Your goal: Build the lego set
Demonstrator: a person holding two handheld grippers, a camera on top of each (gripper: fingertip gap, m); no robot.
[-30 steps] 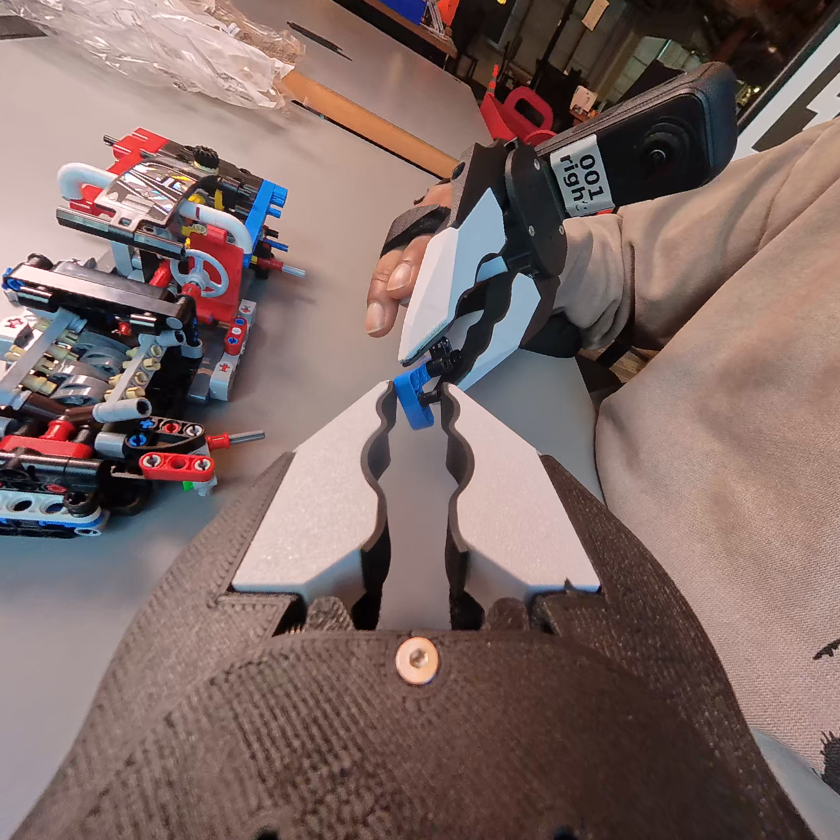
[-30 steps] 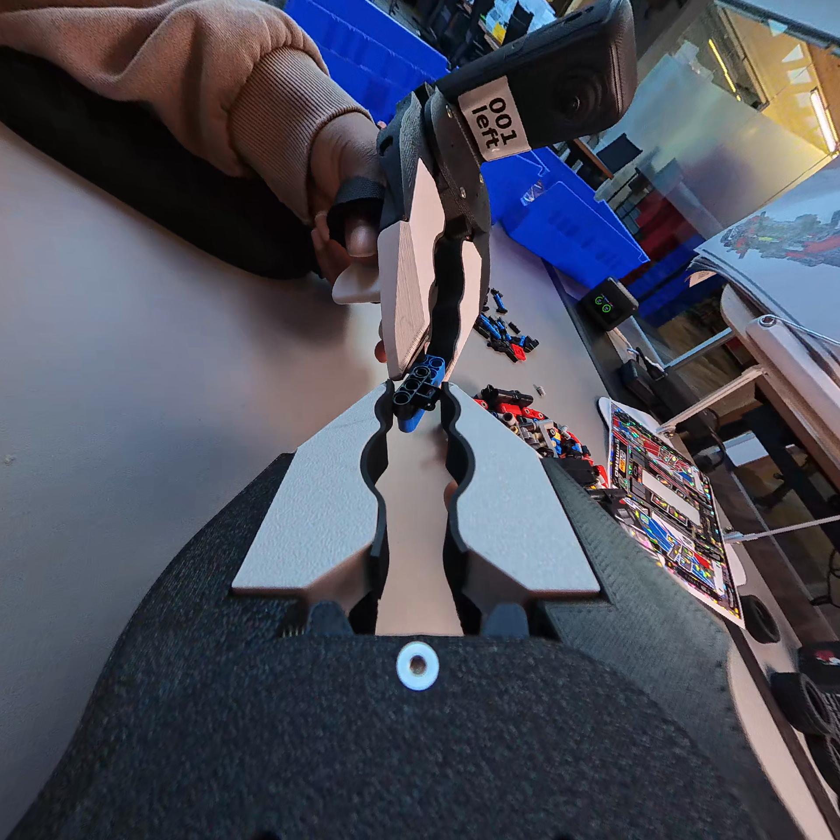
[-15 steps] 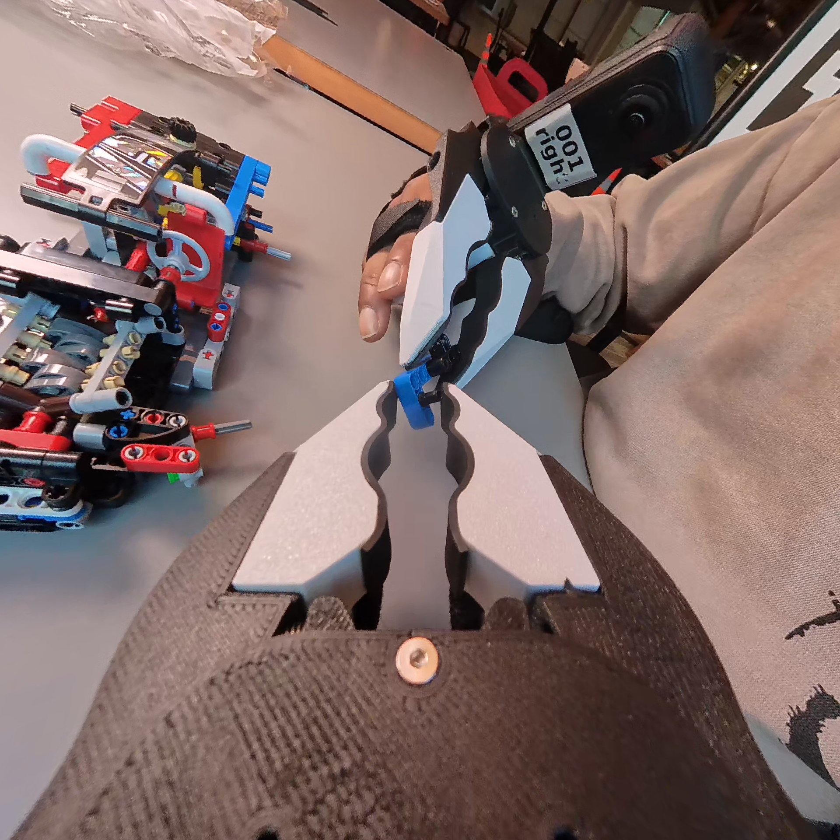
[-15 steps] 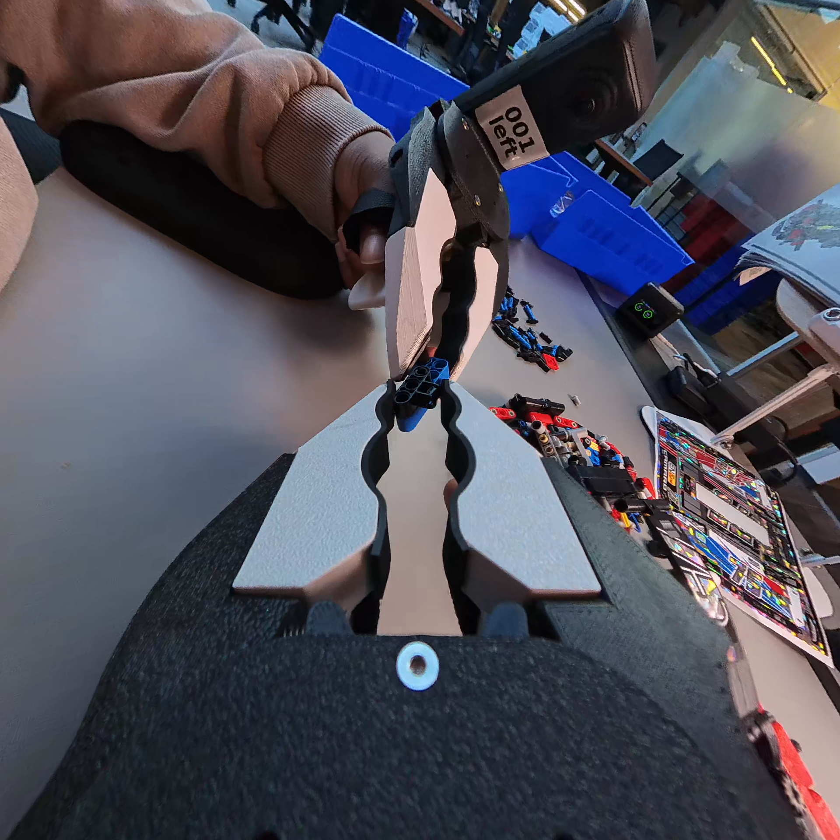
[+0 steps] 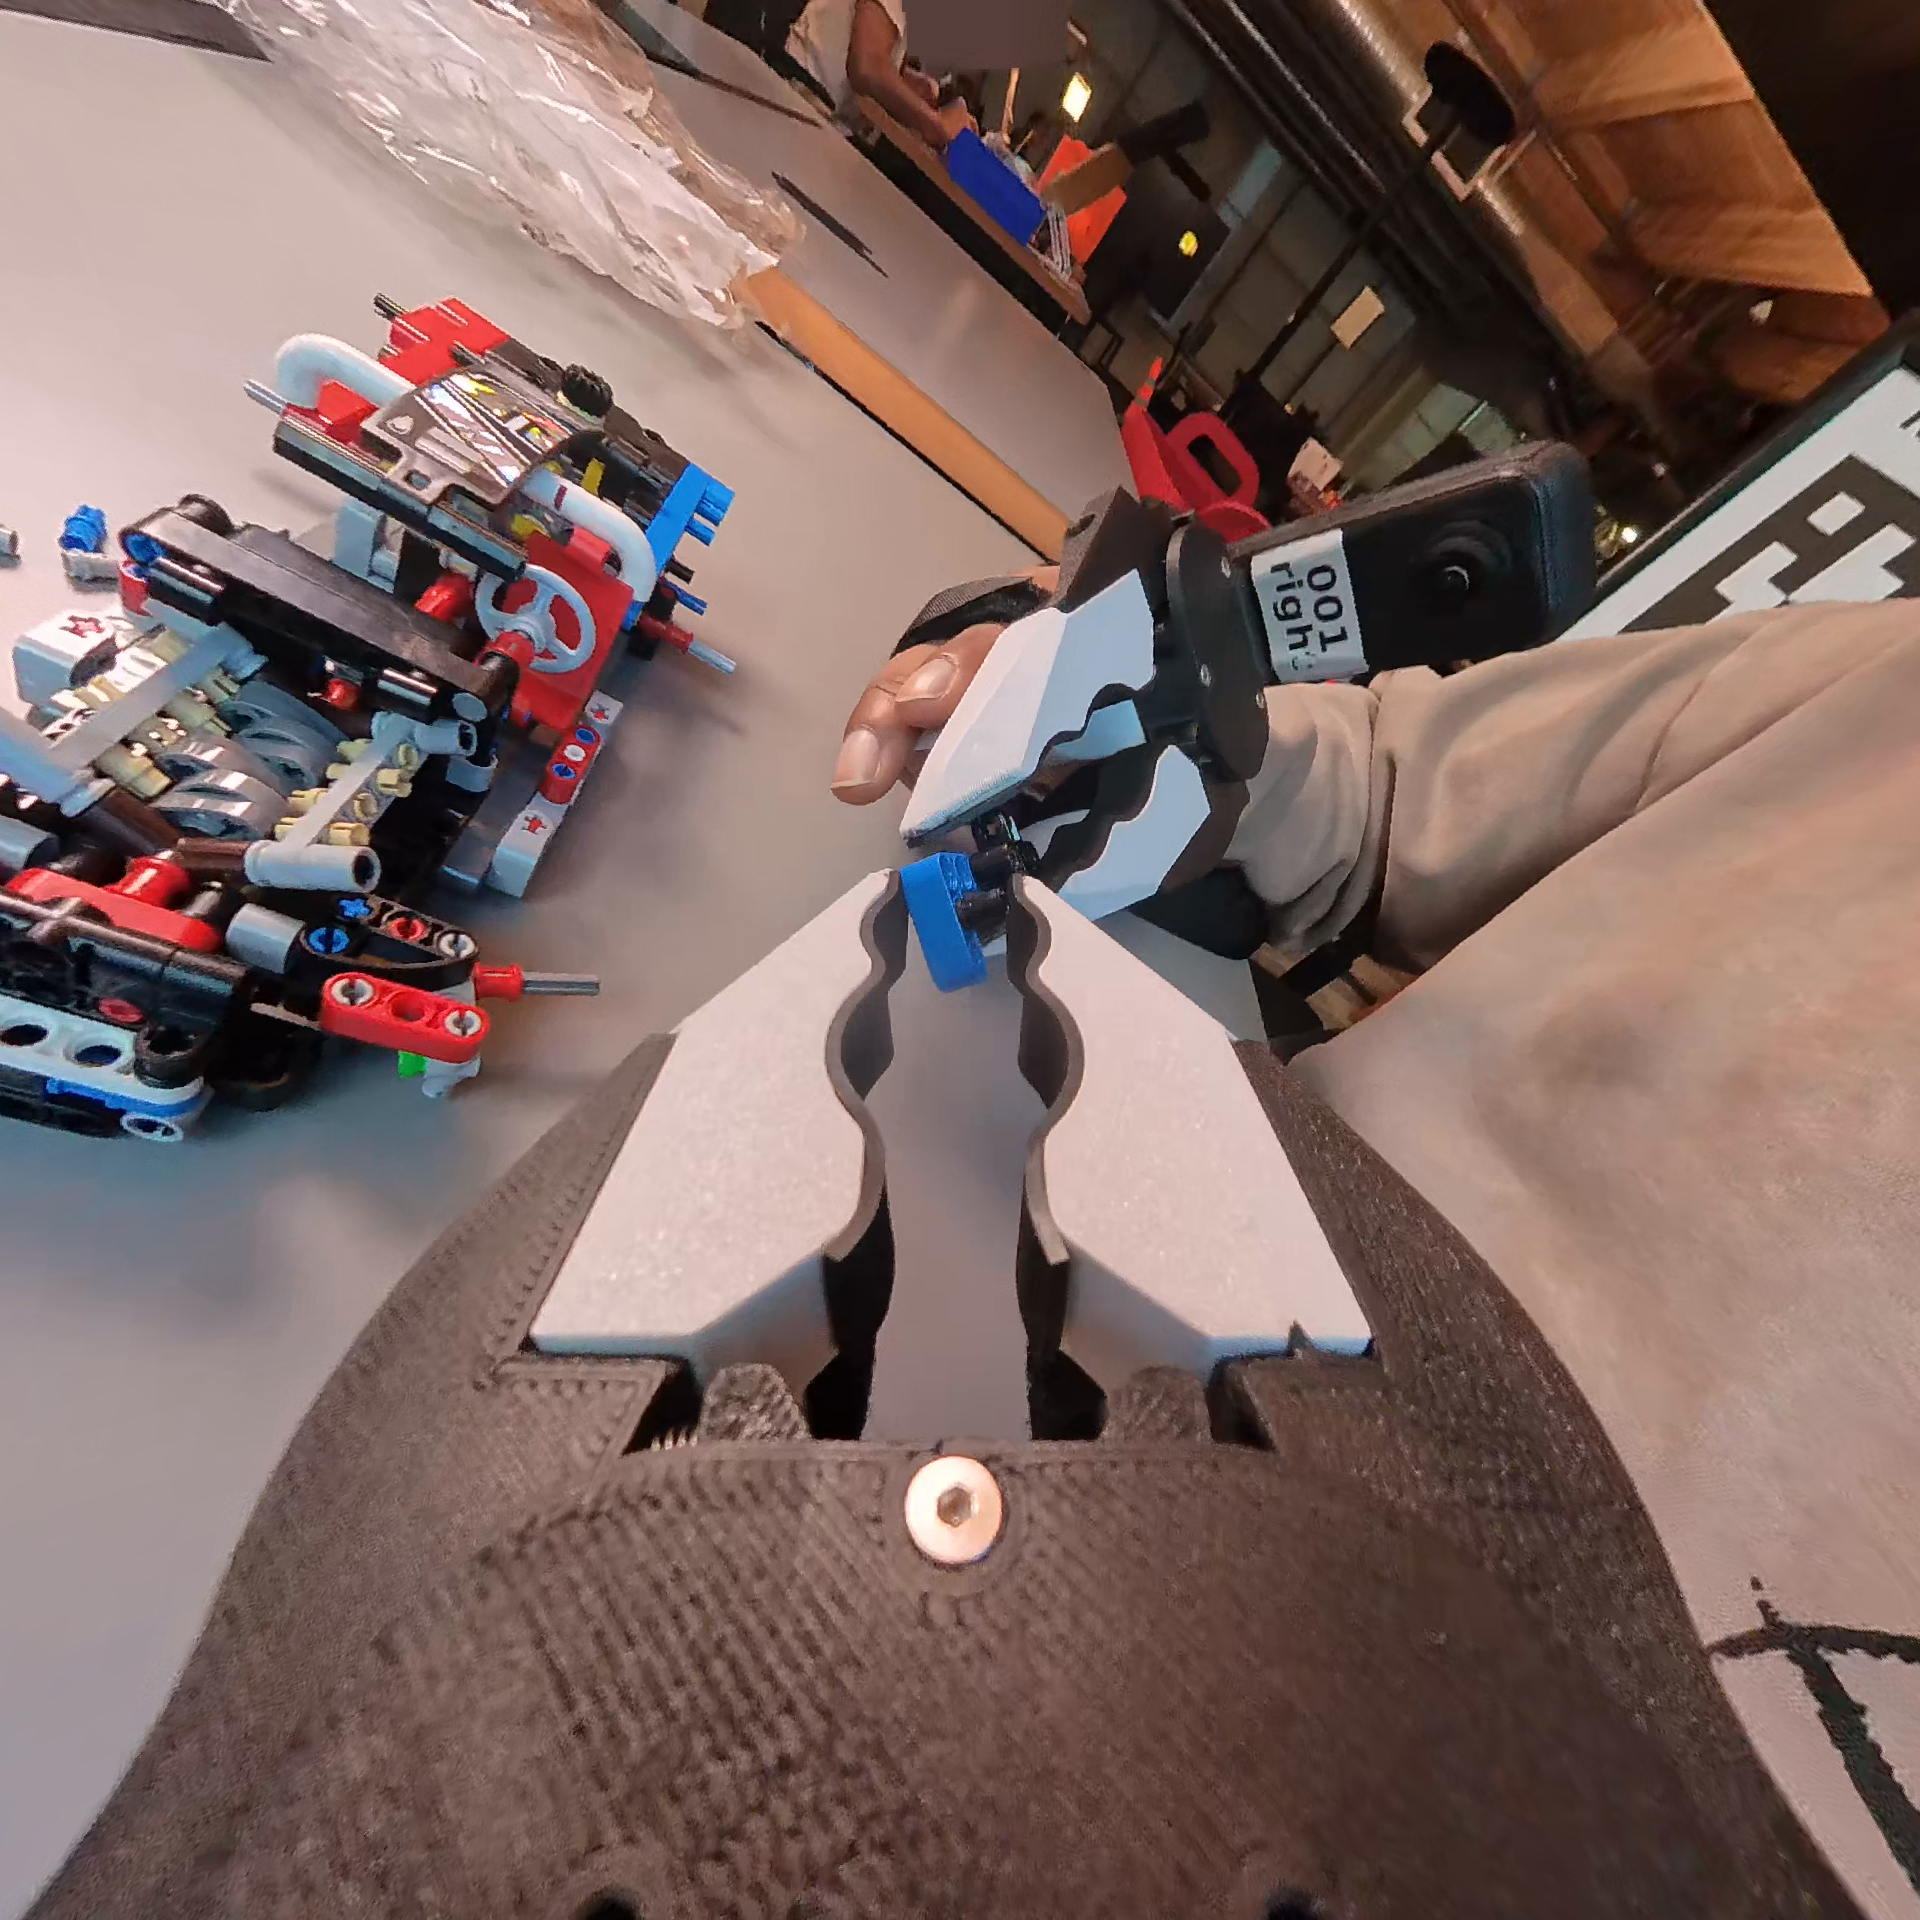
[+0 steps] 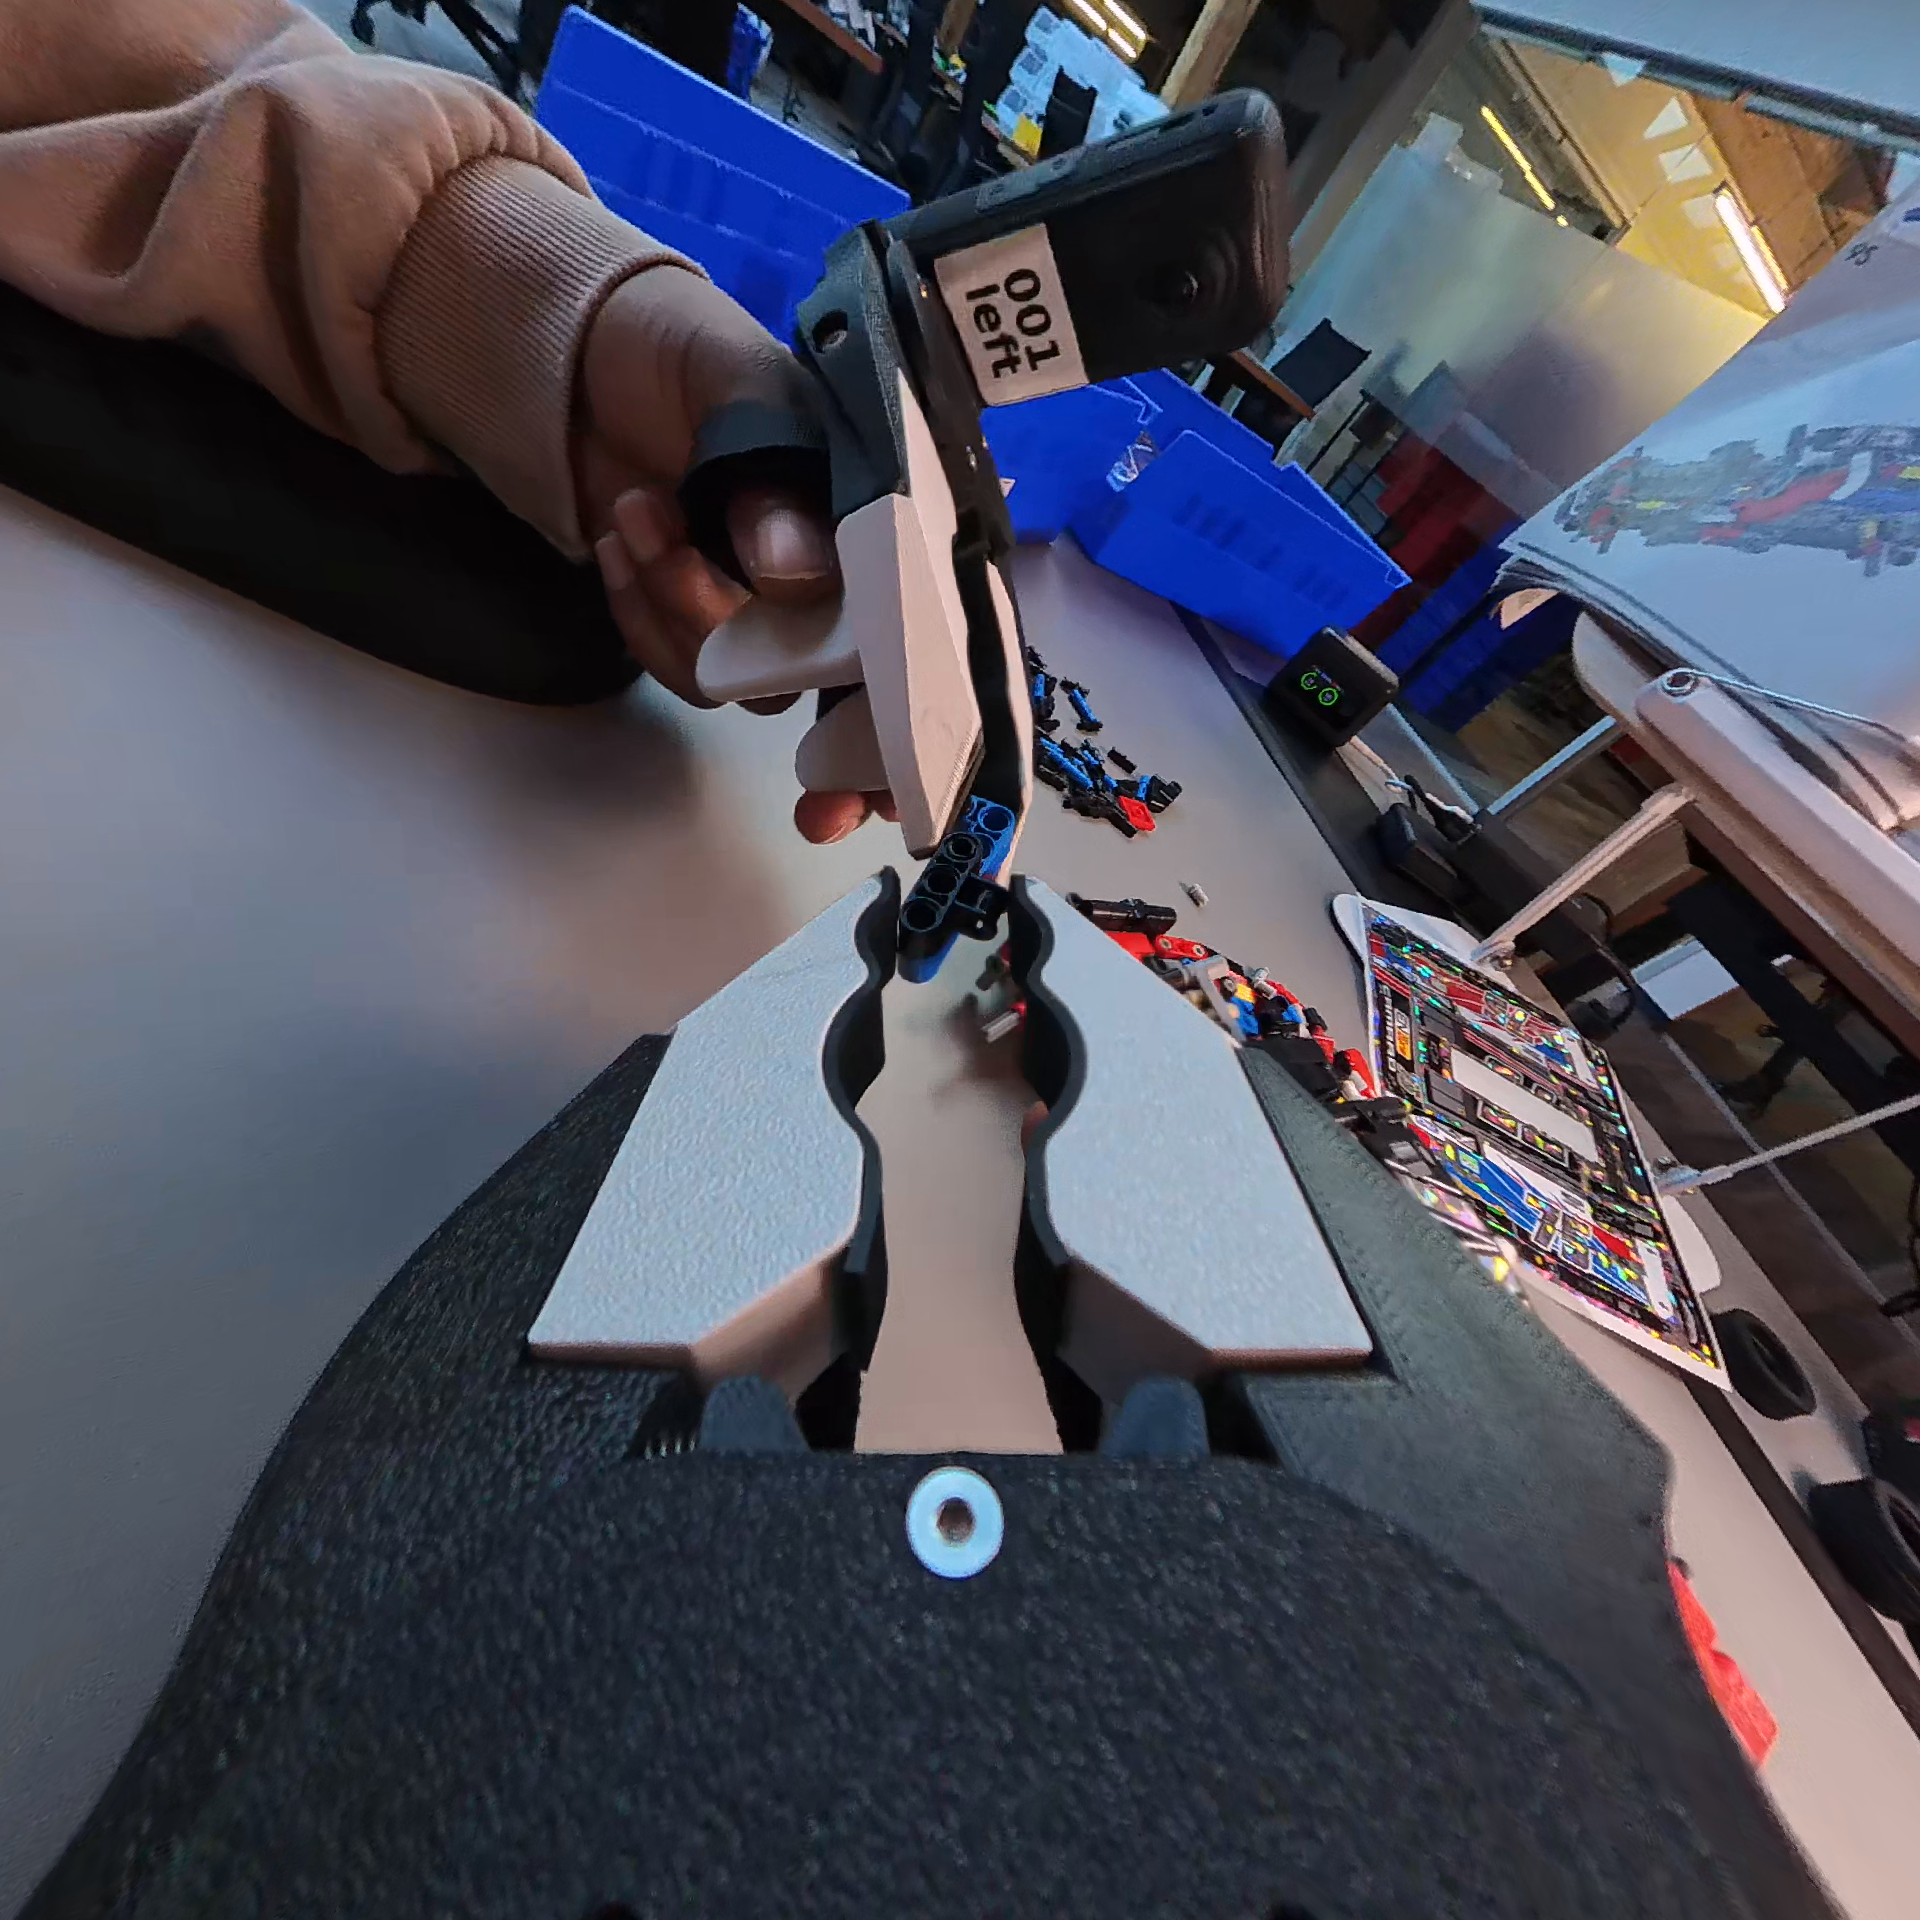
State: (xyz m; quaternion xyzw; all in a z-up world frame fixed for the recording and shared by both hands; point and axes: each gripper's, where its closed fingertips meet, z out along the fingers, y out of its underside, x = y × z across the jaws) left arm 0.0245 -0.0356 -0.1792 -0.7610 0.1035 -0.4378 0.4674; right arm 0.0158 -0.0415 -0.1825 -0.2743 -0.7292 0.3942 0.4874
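Between the two meeting tongs, the left gripper (image 5: 951, 914) pinches a blue beam (image 5: 940, 928) while the right gripper (image 6: 951, 914) clamps a black beam (image 6: 940, 899), being joined. Left of them the half-built car (image 5: 301, 707) waits; loose parts (image 6: 1236, 997) remain.

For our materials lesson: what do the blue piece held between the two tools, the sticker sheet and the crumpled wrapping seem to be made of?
Blue piece: apparently hard moulded plastic, smooth, with crisp round holes.
Sticker sheet: probably printed foil film, since it glitters in rainbow flecks.
Crumpled wrapping: likely thin clear plastic film, see-through with shiny creases.
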